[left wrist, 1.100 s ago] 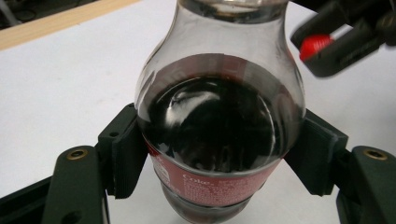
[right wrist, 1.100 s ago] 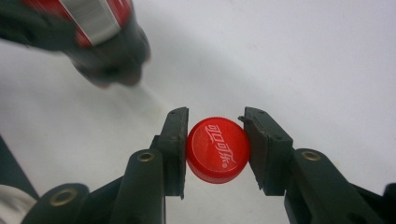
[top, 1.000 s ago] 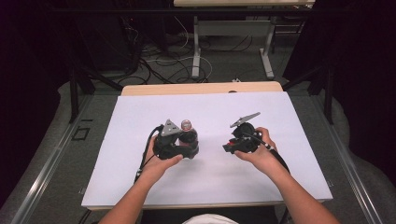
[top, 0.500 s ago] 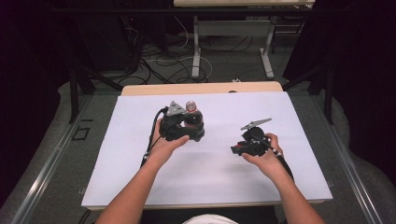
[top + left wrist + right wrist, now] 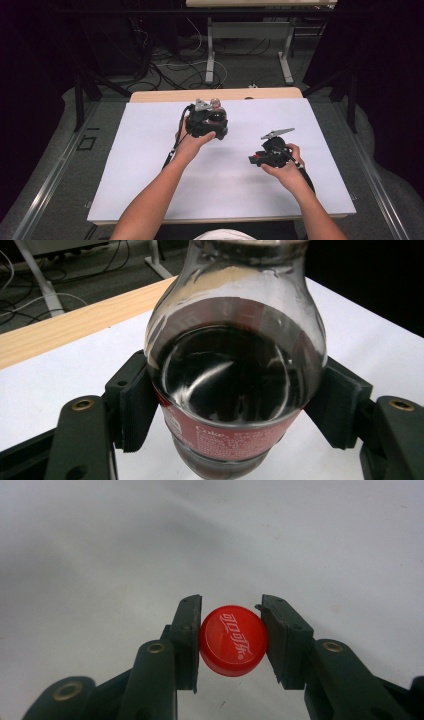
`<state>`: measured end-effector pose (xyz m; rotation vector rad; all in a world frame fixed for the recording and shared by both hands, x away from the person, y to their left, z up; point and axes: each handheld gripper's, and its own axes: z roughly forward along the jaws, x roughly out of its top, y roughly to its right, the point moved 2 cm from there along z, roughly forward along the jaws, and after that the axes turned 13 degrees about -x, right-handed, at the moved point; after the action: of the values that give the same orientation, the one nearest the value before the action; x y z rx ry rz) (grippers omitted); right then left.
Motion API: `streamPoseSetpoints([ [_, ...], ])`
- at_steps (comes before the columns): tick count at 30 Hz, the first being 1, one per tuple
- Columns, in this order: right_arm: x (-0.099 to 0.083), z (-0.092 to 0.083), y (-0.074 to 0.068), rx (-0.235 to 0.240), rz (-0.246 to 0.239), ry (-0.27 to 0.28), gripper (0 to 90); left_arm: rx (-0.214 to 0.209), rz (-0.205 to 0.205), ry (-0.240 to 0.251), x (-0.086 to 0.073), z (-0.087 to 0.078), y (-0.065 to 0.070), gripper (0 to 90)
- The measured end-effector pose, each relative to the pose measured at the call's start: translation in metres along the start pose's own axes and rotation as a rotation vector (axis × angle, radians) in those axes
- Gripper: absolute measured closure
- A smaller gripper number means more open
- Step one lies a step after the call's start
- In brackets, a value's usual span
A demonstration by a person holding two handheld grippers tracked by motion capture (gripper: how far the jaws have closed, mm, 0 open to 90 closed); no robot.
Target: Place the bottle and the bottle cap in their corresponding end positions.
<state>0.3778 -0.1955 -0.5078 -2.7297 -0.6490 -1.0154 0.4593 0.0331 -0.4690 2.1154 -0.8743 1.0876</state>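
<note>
A small clear cola bottle point(image 5: 235, 365) with dark drink and a red label stands upright between the left gripper's pads point(image 5: 134, 405), which press on its sides. In the high view the left gripper point(image 5: 207, 120) holds this bottle point(image 5: 216, 105) near the far middle of the white table point(image 5: 150, 150), and the bottle's neck has no cap on it. The right gripper point(image 5: 232, 635) is shut on a red bottle cap point(image 5: 232, 641), held just above the white surface. In the high view the right gripper point(image 5: 260, 159) sits to the right of centre, well apart from the bottle.
A strip of bare wood point(image 5: 160, 95) runs along the table's far edge. Beyond it lie floor cables point(image 5: 175, 65) and the metal legs of another table point(image 5: 210, 55). Both forearms come in from the bottom edge.
The left hand has carried the bottle away from the person toward the far edge and a little to the right. The right gripper with the cap has barely shifted.
</note>
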Motion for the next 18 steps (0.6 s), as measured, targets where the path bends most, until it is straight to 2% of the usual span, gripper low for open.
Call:
streamPoseSetpoints([
  [5, -0.002, 0.002, 0.001, -0.009, -0.001, 0.001, 61.1, 0.025, 0.004, -0.041, -0.007, 0.019, -0.006, 29.8],
  [9, -0.004, 0.002, 0.004, -0.011, 0.002, 0.002, 61.0, 0.033, -0.013, -0.031, -0.011, 0.030, -0.010, 29.8],
  [18, -0.003, 0.003, 0.003, 0.020, 0.015, 0.012, 61.0, 0.061, -0.030, -0.036, -0.017, 0.038, -0.018, 29.7],
])
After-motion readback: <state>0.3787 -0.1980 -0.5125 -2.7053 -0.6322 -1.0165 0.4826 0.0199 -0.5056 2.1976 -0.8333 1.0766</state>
